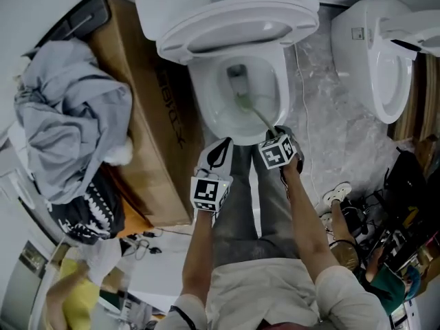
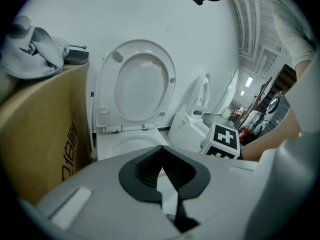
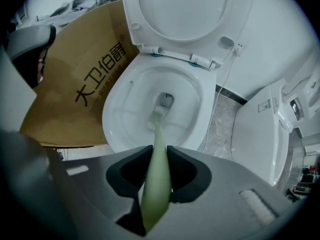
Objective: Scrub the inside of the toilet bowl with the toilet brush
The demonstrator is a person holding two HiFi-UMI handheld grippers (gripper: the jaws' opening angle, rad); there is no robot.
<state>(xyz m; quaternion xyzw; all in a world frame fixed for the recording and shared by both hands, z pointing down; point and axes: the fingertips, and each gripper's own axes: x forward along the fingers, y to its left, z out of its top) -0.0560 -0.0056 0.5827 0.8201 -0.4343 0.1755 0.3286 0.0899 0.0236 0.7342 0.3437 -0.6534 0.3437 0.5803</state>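
Scrubbing stage: the toilet brush (image 3: 156, 149) is clamped between the jaws of the right hand-held gripper (image 3: 156, 176). Its pale green handle runs straight out from the pads and down into the toilet bowl (image 3: 114, 115). We read the bristle head (image 3: 155, 115) as lying low in the bowl, just beside the dark outlet at the bottom. Whether the bristles press on the porcelain we cannot tell. The head view agrees: the handle slants from the right hand-held gripper into the centre of the bowl.

The left hand-held gripper (image 2: 162, 171) has its jaws together at the tips with nothing between them. It hangs in front of the bowl, near the right one, and takes no part in the work.

The seat and lid (image 3: 182, 14) stand raised against the wall, so access is complete. A cardboard box (image 3: 75, 91) stands just beside the bowl on one side, and a second toilet (image 3: 260, 134) stands on the other.

Progress, as we judge it:
- Done: brush gripped, lid and seat up, head placed inside the bowl.
- Under way: work at the bottom, round the outlet.
- Left: the side walls and the band under the rim.

We see no foam, cleaner or dirt on the porcelain, so the pictures give no measure of how much surface is already clean.
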